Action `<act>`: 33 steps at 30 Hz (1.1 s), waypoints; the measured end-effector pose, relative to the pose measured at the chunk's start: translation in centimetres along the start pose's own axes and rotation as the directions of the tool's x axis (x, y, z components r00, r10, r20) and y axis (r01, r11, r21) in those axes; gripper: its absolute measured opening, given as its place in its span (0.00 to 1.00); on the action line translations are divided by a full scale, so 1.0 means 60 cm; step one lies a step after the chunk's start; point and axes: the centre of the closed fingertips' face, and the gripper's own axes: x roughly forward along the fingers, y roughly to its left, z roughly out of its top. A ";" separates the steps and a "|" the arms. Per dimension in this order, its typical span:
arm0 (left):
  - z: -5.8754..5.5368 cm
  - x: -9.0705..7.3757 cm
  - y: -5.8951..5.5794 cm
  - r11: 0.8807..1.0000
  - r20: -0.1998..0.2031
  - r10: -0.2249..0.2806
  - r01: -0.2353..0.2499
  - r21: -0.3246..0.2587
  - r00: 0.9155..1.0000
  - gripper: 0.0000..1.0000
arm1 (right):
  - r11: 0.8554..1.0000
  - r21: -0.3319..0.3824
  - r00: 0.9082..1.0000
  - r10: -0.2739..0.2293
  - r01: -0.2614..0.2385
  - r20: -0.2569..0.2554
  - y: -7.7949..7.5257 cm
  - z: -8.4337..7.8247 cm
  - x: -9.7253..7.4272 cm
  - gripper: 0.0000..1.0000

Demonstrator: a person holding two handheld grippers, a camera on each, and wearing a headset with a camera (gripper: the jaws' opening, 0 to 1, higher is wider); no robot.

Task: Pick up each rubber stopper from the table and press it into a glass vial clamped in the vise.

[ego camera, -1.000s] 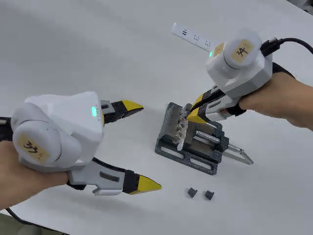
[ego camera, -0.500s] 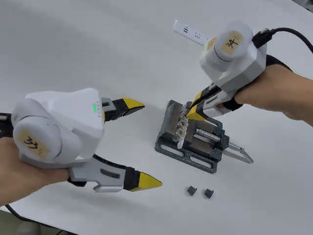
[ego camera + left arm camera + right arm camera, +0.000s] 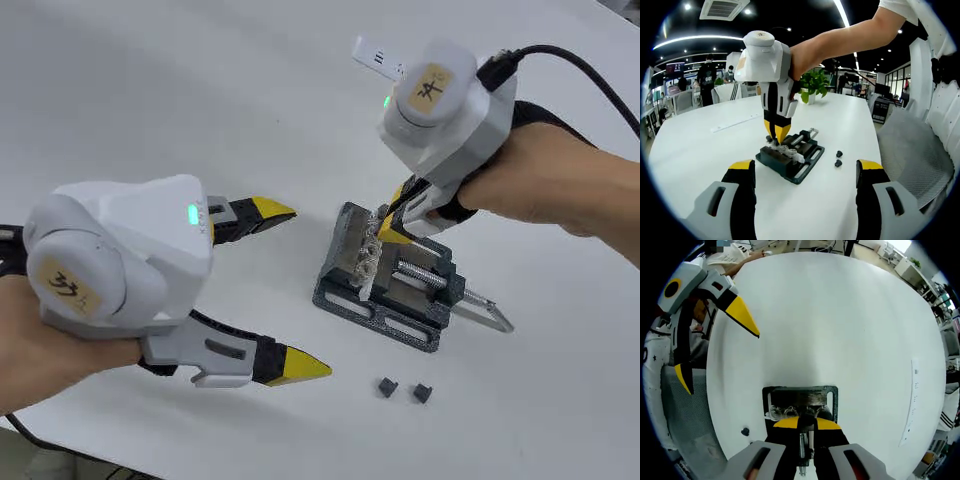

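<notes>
White table carries a dark grey vise, sitting diagonal in the head view, with a row of clear glass vials clamped upright between its jaws. The right hand-held gripper points down at the far end of that row, its yellow tips drawn close together and right on top of the vials. In the right gripper view only a narrow gap shows between the tips, with dark caps under them, so I cannot tell if a stopper is pinched there. The left hand-held gripper hovers over bare table left of the vise, jaws spread wide, nothing between them, aimed toward the vise. Two small dark rubber stoppers lie loose on the table side by side, just beside each other, near the vise's near edge and apart from both grippers. The vise's metal screw handle sticks out to the right along the table. A white power strip lies far back behind the right hand. A black cable runs off the right hand-held gripper's housing.
</notes>
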 end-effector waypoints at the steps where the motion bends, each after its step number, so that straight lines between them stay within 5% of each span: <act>1: 0.001 0.000 0.000 1.000 0.003 -0.001 0.001 0.000 1.000 0.82 | 1.000 0.002 1.000 -0.001 0.001 -0.008 0.003 0.000 -0.002 0.03; 4: 0.002 0.002 0.000 1.000 0.003 -0.003 0.003 0.000 1.000 0.82 | 1.000 0.011 1.000 0.018 -0.018 -0.014 -0.002 0.001 -0.004 0.04; 18: 0.003 -0.003 -0.001 1.000 -0.009 -0.003 0.003 0.003 1.000 0.81 | 0.999 0.018 0.994 0.039 -0.041 0.105 -0.006 -0.001 -0.002 0.07; 33: 0.005 0.000 -0.003 1.000 -0.001 -0.009 0.009 -0.001 1.000 0.80 | 0.999 0.031 0.992 0.032 -0.036 0.126 -0.006 0.000 -0.004 0.09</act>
